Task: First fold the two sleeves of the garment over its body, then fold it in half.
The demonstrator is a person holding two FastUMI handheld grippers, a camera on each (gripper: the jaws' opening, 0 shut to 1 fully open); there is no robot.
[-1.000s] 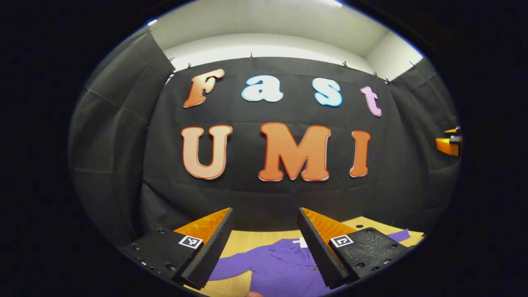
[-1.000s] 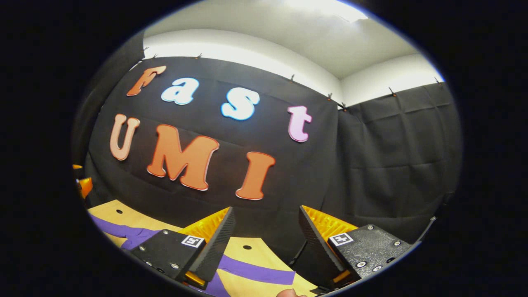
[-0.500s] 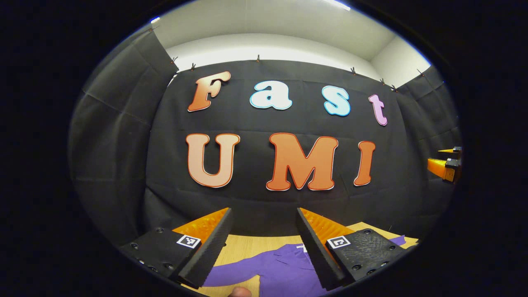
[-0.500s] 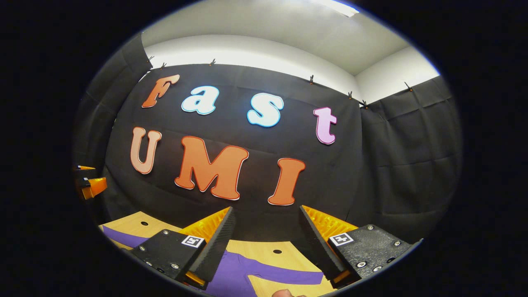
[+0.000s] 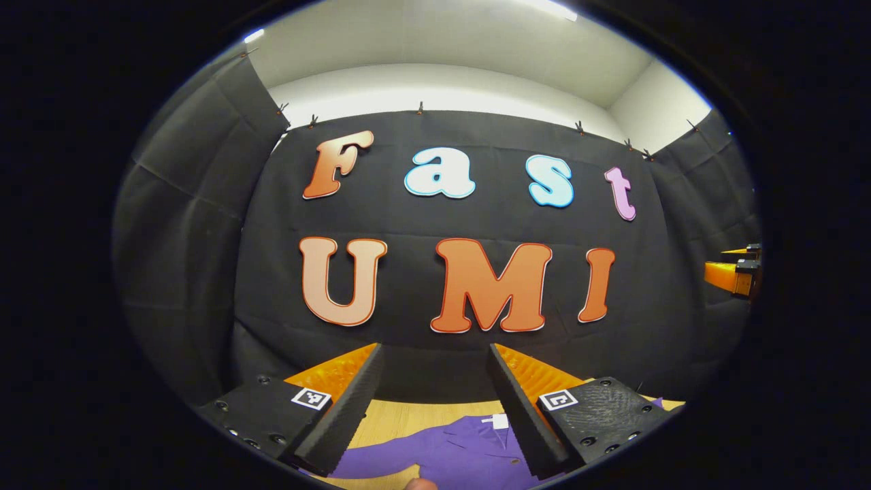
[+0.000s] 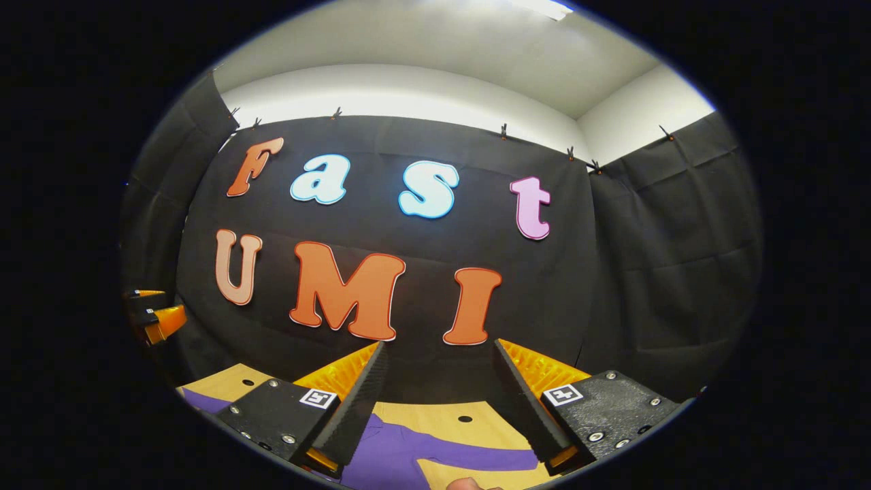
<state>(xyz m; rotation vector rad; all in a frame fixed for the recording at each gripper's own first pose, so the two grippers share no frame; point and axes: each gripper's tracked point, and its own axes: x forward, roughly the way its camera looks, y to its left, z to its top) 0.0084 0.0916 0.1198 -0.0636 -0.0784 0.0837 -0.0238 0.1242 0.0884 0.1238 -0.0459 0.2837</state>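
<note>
Garment [image 5: 449, 450] lies spread on the surface [image 6: 435, 414], sleeve [image 6: 469, 460] stretched out; both tongs [image 5: 435, 401] [image 6: 435, 401] hang above it, gaping, empty.

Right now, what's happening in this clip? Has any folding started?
A person holds a two-finger gripper in each hand above a wooden table where a purple garment lies spread out. The left gripper is open over the collar area, holding nothing. The right gripper is open too, above a sleeve that stretches flat across the tabletop. Neither touches the fabric, and that sleeve is not yet folded over the body, so folding looks not begun.
</note>
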